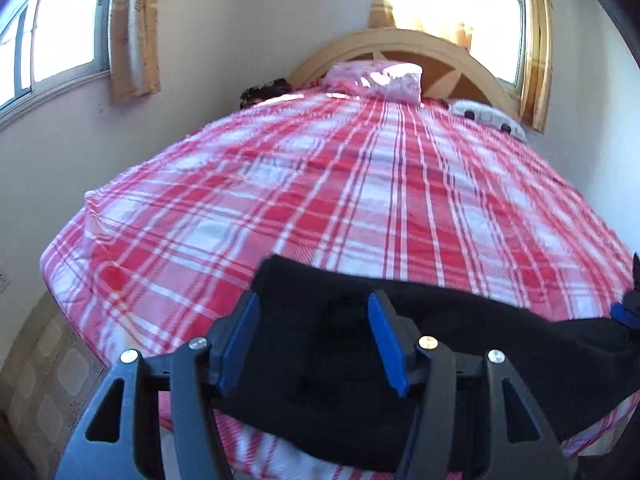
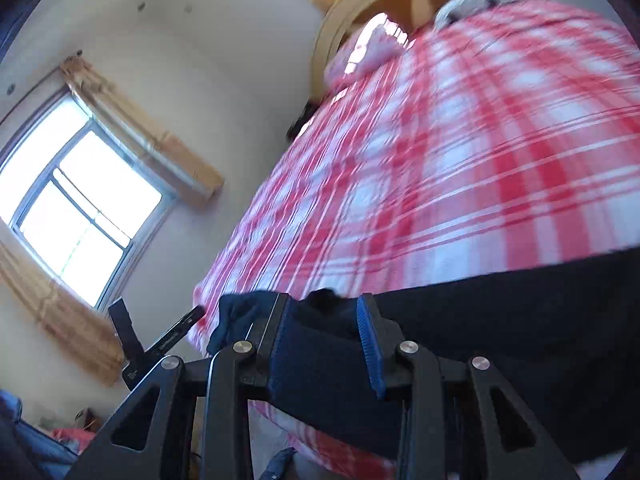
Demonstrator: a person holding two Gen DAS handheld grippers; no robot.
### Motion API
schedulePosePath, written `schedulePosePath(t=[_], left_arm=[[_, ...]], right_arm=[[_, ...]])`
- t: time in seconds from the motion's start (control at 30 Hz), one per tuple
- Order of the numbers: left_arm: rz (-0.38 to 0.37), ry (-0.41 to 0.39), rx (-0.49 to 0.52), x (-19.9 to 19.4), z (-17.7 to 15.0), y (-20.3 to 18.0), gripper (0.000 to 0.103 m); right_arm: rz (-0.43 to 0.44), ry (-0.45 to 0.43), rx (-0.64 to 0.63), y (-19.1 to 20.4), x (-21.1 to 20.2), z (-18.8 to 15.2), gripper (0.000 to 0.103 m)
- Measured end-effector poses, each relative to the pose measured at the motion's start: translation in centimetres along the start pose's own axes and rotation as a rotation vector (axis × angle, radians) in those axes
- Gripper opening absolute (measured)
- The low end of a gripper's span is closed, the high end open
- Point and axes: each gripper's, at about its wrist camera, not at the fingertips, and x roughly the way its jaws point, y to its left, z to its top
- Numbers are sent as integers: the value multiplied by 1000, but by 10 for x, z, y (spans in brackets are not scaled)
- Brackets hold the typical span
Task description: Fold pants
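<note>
Pants [image 1: 320, 344], dark, soft and likely limp, lie on the bed [image 1: 320, 184] edge between both left tongs [image 1: 312, 340] and right tongs [image 2: 326, 344], each part-open around fabric, grip uncertain.

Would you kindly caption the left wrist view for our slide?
Left gripper open around black pants on the red plaid bed.
</note>
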Motion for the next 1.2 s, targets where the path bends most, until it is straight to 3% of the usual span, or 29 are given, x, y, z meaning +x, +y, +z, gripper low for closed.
schedulePosePath(t=[0.17,0.2,0.3,0.4,0.5,0.57,0.67,0.8,0.87,0.93,1.07,1.13,1.17,1.2], left_arm=[[15,80,19,30,-25,-7,57],[22,58,32,28,-29,-8,58],[58,32,93,25,-35,-17,61],[68,29,101,27,-34,-17,65],[51,38,68,29,-30,-12,67],[57,39,74,29,-30,-13,67],[67,40,90,30,-31,-15,69],[73,49,91,32,-30,-13,73],[82,53,97,34,-30,-14,74],[86,52,102,34,-30,-15,74],[73,63,105,33,-28,-13,75],[72,69,104,34,-27,-12,77],[71,72,102,34,-26,-11,78],[67,81,98,34,-25,-10,78]], right_arm=[[65,218,79,-2,102,-2,36],[60,256,82,-2,116,-6,36],[57,319,70,2,138,-19,36],[82,366,64,12,147,-26,47],[82,372,39,19,153,-24,50],[119,370,111,9,163,-15,50],[238,352,253,-7,175,-4,50],[392,232,432,-35,173,18,51],[424,233,515,-48,181,24,51],[393,258,513,-55,193,23,45],[386,269,465,-56,191,43,45],[372,315,437,-56,187,50,45],[316,349,391,-54,182,53,45],[193,318,316,-50,169,58,47]])
